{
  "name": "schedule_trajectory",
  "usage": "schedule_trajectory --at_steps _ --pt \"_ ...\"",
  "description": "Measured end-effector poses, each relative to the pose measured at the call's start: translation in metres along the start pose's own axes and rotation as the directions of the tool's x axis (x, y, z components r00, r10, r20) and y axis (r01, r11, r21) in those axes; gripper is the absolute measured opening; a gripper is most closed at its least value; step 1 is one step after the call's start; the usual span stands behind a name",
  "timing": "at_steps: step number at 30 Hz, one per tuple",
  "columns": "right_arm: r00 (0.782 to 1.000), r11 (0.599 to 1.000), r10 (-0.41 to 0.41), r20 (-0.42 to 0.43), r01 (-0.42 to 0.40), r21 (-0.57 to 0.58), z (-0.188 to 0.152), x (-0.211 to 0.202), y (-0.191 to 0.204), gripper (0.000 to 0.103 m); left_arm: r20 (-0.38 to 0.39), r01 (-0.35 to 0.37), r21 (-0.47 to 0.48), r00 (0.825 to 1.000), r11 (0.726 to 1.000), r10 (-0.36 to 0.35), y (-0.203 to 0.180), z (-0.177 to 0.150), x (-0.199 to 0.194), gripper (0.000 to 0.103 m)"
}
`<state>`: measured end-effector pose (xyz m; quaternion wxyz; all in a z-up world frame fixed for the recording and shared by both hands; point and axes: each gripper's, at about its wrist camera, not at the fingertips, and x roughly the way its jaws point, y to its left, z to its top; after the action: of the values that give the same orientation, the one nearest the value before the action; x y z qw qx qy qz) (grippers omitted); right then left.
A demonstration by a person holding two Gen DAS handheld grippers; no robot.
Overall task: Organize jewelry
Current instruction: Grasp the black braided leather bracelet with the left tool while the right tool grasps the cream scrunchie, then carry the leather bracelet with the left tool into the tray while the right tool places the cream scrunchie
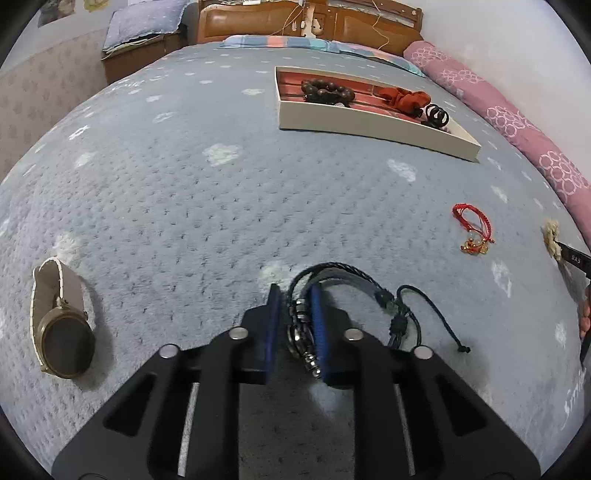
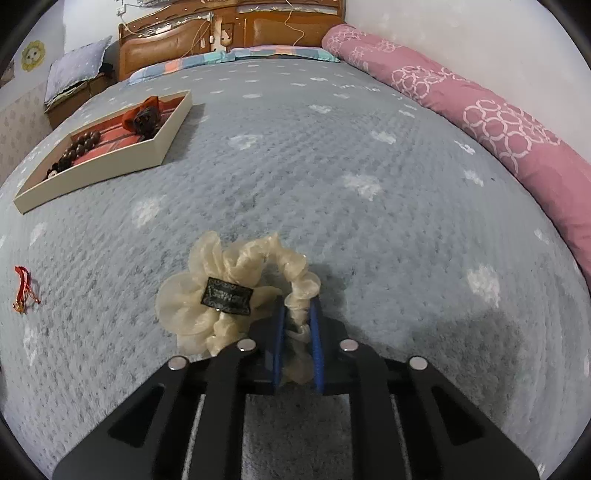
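A black braided leather bracelet (image 1: 354, 280) with metal beads lies on the grey bedspread, and my left gripper (image 1: 295, 295) is shut on its beaded section. In the right wrist view my right gripper (image 2: 298, 310) is shut on a cream organza scrunchie (image 2: 229, 291) that bears a black label. A shallow cream box (image 1: 369, 123) with a red lining sits further up the bed and holds a dark wooden bead bracelet (image 1: 327, 90), a rust scrunchie (image 1: 402, 98) and a black hair clip (image 1: 436, 116). The same box (image 2: 110, 166) shows at the left of the right wrist view.
A watch (image 1: 62, 325) with a beige strap lies at the left. A red cord bracelet (image 1: 472, 229) with gold charms lies at the right; that bracelet (image 2: 24, 290) is seen again at the far left. A rolled pink quilt (image 2: 480, 122) lines the right side. A wooden headboard (image 1: 310, 22) stands behind.
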<state>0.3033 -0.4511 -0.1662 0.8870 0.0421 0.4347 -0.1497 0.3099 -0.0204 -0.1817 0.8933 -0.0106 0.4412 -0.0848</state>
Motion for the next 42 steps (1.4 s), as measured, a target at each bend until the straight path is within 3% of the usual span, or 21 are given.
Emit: schedule_trajectory --at_steps 13,42 --pt "1.000 1.000 0.003 0.015 -0.002 -0.020 0.004 -0.012 0.005 0.010 0.018 0.002 -0.016 1.000 1.000 -0.002 0.000 0.008 -0.008 0.010" --pt "0.984 0.993 0.079 0.162 -0.063 -0.098 0.073 -0.074 0.065 0.009 0.140 0.016 0.004 0.990 1.000 -0.016 -0.010 0.097 -0.048 0.010"
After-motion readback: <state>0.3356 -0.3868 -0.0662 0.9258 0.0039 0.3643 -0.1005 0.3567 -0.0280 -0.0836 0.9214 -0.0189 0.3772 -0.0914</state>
